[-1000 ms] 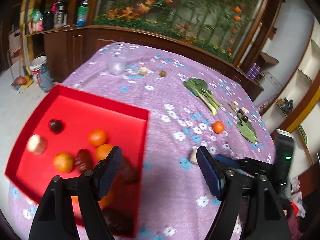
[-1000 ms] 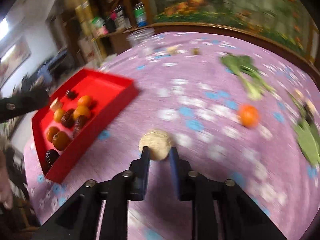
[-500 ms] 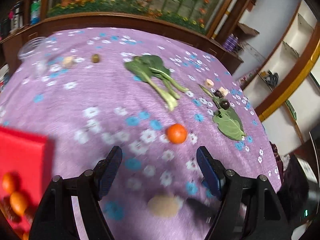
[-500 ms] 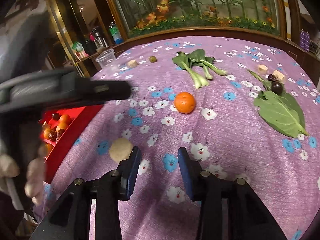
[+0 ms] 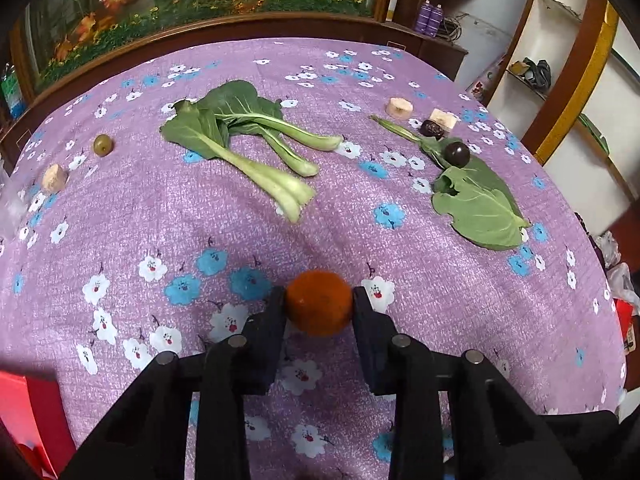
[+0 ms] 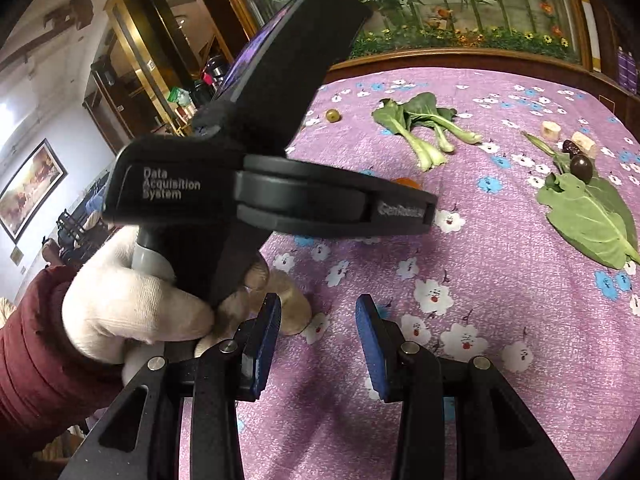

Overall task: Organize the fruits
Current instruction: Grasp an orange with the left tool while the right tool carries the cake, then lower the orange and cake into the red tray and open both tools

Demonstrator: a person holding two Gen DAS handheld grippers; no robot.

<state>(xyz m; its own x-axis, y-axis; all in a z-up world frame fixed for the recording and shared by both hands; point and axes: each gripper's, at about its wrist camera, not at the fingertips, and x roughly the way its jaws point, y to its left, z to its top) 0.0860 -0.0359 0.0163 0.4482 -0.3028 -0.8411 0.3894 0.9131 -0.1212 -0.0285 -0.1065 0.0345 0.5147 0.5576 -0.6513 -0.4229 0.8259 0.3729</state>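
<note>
My left gripper [image 5: 319,300] is shut on an orange [image 5: 319,302] that rests on the purple flowered tablecloth [image 5: 440,300]. In the right wrist view only a sliver of the orange [image 6: 406,181] shows behind the left gripper's black body [image 6: 272,196]. My right gripper [image 6: 318,312] is open and empty just above the cloth. A beige round fruit [image 6: 294,306] lies just left of its left finger. A dark plum [image 5: 457,154], a green fruit [image 5: 103,145] and a dark date [image 5: 432,128] lie farther back.
Bok choy [image 5: 248,140] lies mid-table, a large green leaf [image 5: 480,204] at right. Pale cut pieces [image 5: 398,109] sit at the far right, another piece [image 5: 54,178] at the far left. A corner of the red tray [image 5: 28,420] shows bottom left. A gloved hand [image 6: 132,300] holds the left gripper.
My left gripper swung from the red tray to the orange and closed on it. My right gripper let go of the beige fruit and opened; the fruit now lies beside its left finger.
</note>
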